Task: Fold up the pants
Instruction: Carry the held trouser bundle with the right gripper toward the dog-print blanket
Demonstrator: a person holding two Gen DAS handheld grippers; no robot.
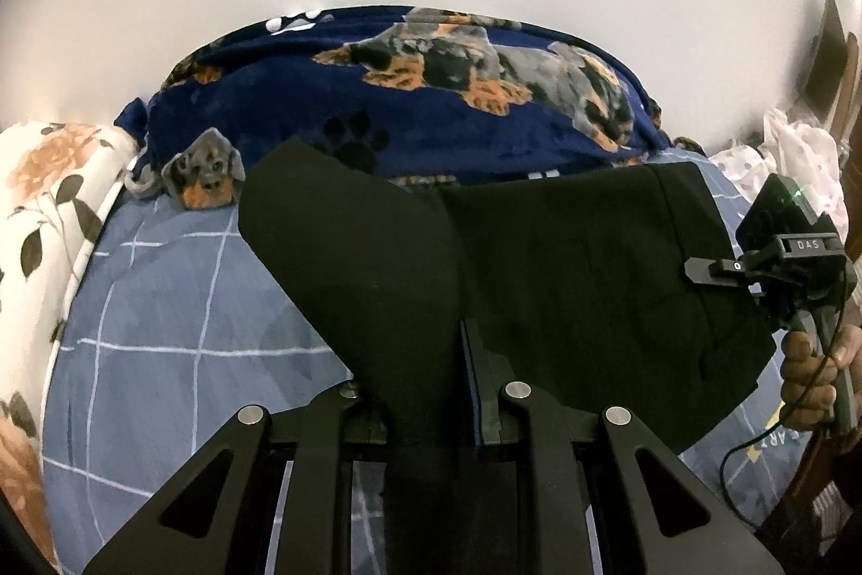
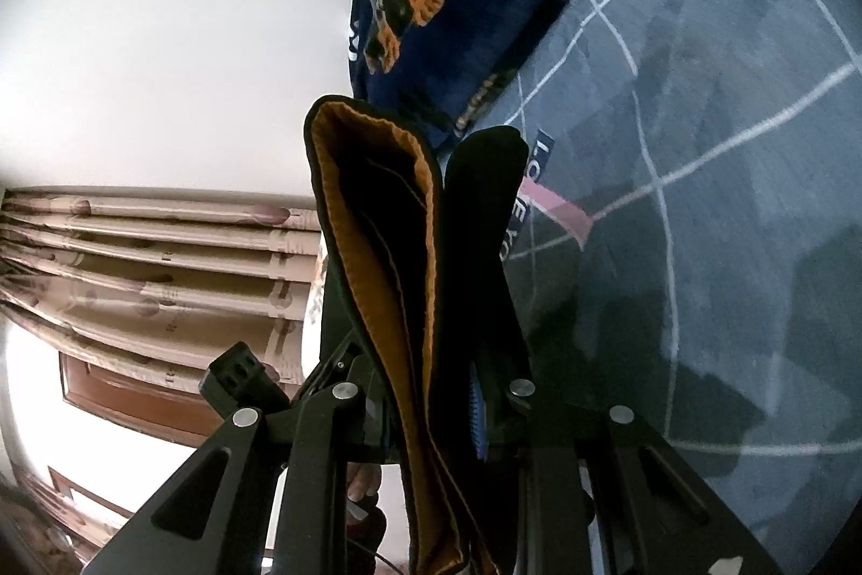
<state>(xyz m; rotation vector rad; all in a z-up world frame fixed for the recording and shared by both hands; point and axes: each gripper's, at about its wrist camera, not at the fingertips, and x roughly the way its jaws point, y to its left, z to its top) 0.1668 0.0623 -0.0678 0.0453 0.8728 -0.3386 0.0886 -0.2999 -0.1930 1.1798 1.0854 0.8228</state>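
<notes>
Black pants (image 1: pixel 565 262) hang spread over the blue checked bed sheet (image 1: pixel 161 316). My left gripper (image 1: pixel 425 359) is shut on a fold of them at the bottom middle; the cloth hides most of its fingers. At the right of the left wrist view a hand (image 1: pixel 808 375) holds my right gripper (image 1: pixel 695 268), shut on the pants' right edge. The right wrist view is rolled sideways. There my right gripper (image 2: pixel 447 386) pinches the pants (image 2: pixel 485 208) at the waistband, whose orange lining (image 2: pixel 377 284) gapes open above the fingers.
A navy blanket with dog prints (image 1: pixel 431 101) lies bunched at the far side of the bed. A floral pillow (image 1: pixel 48 219) sits at the left edge, pale cloth (image 1: pixel 792 154) at the right. Curtains (image 2: pixel 161 262) and a white wall (image 2: pixel 161 36) fill the right wrist view's left.
</notes>
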